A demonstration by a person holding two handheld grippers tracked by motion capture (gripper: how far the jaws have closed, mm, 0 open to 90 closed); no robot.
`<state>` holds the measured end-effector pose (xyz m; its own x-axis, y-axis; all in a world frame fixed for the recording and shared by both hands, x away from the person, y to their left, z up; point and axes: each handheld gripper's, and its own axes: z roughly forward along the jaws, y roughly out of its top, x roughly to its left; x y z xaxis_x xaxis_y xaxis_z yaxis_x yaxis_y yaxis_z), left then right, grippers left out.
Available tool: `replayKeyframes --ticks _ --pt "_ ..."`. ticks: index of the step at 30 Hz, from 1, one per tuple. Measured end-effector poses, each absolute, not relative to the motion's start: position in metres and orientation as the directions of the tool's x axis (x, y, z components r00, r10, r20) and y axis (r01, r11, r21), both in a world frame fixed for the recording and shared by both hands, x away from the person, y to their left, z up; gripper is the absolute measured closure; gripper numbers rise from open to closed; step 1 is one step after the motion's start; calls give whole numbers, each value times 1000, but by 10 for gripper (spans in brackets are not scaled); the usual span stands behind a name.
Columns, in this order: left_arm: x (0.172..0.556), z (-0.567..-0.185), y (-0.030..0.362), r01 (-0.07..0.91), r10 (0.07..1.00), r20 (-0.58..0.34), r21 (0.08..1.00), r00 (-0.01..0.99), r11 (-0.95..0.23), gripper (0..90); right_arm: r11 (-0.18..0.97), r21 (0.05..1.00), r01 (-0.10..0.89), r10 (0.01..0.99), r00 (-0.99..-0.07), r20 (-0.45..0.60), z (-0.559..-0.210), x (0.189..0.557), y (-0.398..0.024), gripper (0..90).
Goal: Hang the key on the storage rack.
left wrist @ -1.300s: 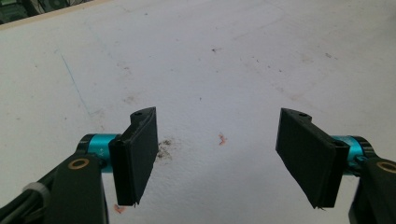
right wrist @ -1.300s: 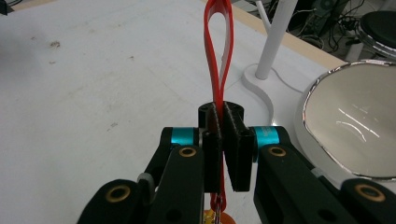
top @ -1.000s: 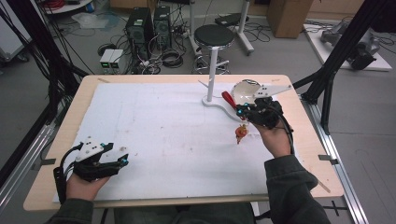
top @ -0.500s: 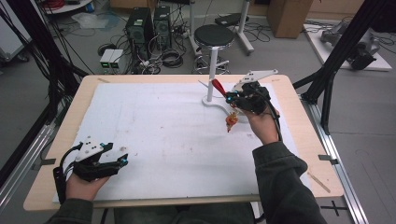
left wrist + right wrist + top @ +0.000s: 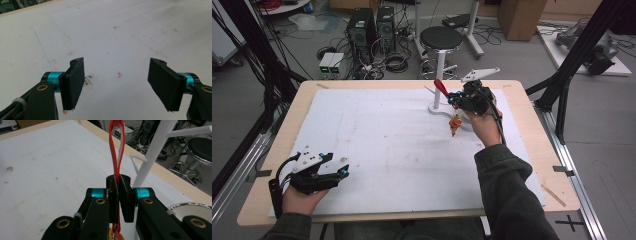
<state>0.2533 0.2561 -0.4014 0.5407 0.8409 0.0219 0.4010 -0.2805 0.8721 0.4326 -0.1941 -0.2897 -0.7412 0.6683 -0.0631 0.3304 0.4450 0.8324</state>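
Observation:
My right gripper [image 5: 452, 99] is shut on a red strap loop [image 5: 441, 88], far right of centre on the table. An orange charm [image 5: 455, 124] dangles below it. In the right gripper view the jaws [image 5: 119, 195] pinch the strap's lower end; the loop [image 5: 117, 150] rises upright beside a white stand [image 5: 152, 152] with a short side peg [image 5: 138, 157]. The loop's tip is close to the stand's post [image 5: 438, 95]; I cannot tell if they touch. My left gripper [image 5: 343, 172] rests open at the near left, its jaws [image 5: 116, 85] wide apart over bare mat.
A white foam mat [image 5: 387, 135] covers most of the wooden table [image 5: 282, 130]. A shiny round dish [image 5: 190, 207] lies right of the stand. A black stool [image 5: 441, 37] and computer gear stand on the floor beyond the far edge.
My right hand has carried the red strap and charm leftward and farther away, up to the white stand. The left hand has stayed where it was.

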Motion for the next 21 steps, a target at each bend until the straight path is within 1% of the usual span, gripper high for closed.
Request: replayKeyframes --ticks 21 --pt "253 -401 257 401 841 24 872 541 -282 301 445 825 348 698 -712 -76 -294 448 -180 864"
